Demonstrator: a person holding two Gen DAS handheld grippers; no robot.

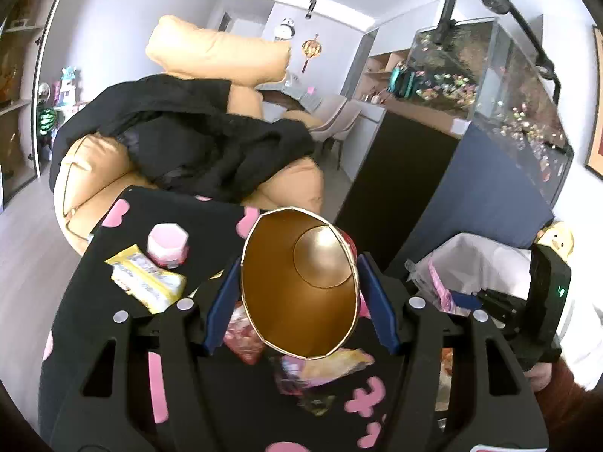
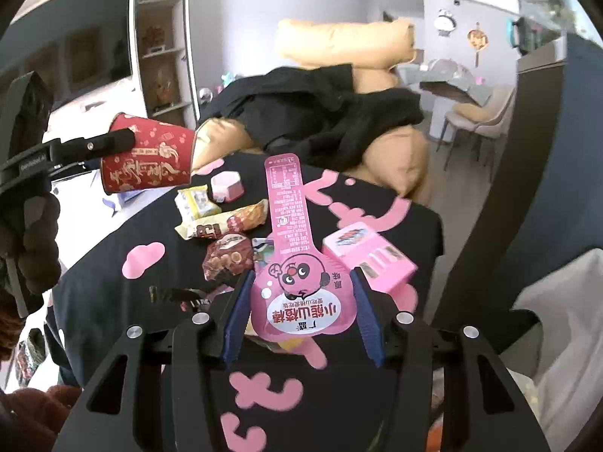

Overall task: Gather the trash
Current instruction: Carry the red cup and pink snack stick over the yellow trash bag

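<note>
1. Desk [image 2: 113, 301]: black cloth with pink shapes. Its far edge abuts an orange sofa [image 1: 94, 173] draped with black clothing [image 1: 188, 132]. Its right edge drops beside a dark cabinet panel [image 1: 395, 173]. Little open room on the far side; the right side is the free exit.

2. Waste bin, white-lined [image 1: 478, 260]: stands off the desk's right edge, just beside the right tool's body in the left wrist view. Judged to be the destination for both held items.

3. Left tool [image 1: 299, 290]: clamped on a red paper cup [image 1: 301, 286], blue pads against its sides, gold-lined mouth facing the camera. The right wrist view shows the cup [image 2: 147, 158] lying sideways, clear above the desk.

4. Right tool [image 2: 301, 301]: clamped on a pink snack wrapper [image 2: 297, 282] with a cartoon bear face, its long tab pointing away, raised off the desk.

5. Step in hand, as judged: both pieces are picked and lifted; carrying to the bin is next. That calls for swinging right past the desk edge, one tool at a time so they do not collide, then releasing over the liner.

6. Remaining on desk: pink box [image 2: 369, 256], yellow packet [image 1: 147, 282], pink tub [image 1: 167, 245], orange-red wrapper [image 2: 226, 222], dark red packet [image 2: 226, 260].
</note>
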